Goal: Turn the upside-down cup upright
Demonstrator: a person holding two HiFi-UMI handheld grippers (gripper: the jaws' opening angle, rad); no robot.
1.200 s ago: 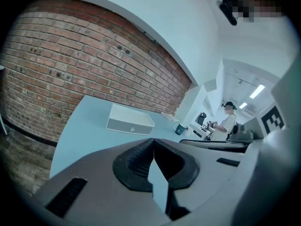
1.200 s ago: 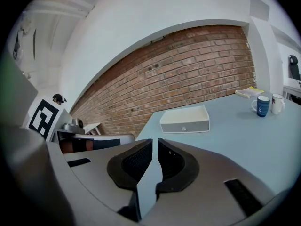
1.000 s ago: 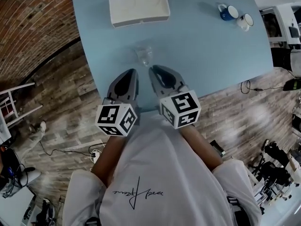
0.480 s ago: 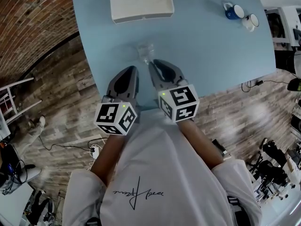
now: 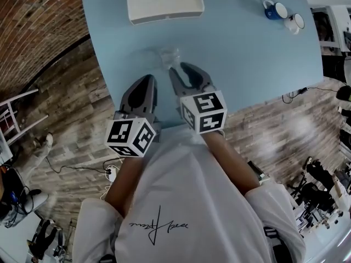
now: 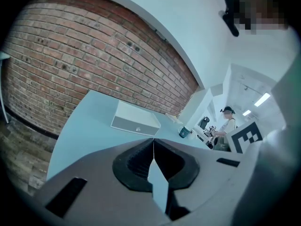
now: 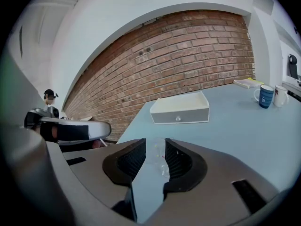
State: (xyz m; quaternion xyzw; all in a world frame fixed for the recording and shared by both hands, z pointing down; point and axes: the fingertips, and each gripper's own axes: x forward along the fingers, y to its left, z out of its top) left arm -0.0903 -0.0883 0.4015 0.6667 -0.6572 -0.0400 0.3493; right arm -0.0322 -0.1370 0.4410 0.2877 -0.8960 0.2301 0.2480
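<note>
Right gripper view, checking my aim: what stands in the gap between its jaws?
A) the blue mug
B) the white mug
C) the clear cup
C: the clear cup shows in the gap of the right gripper, whose jaws have just been opening; neither pad presses on it.

From the head view my right tool [image 5: 181, 70], whose jaws have just been opening with the cup [image 5: 169, 55] between them, covers the cup's near side. In the right gripper view its clear wall is too faint to tell rim from base. The worktop [image 5: 247, 53] runs off the top edge. The print on the blue mug [image 5: 272, 10] is too small to read.
</note>
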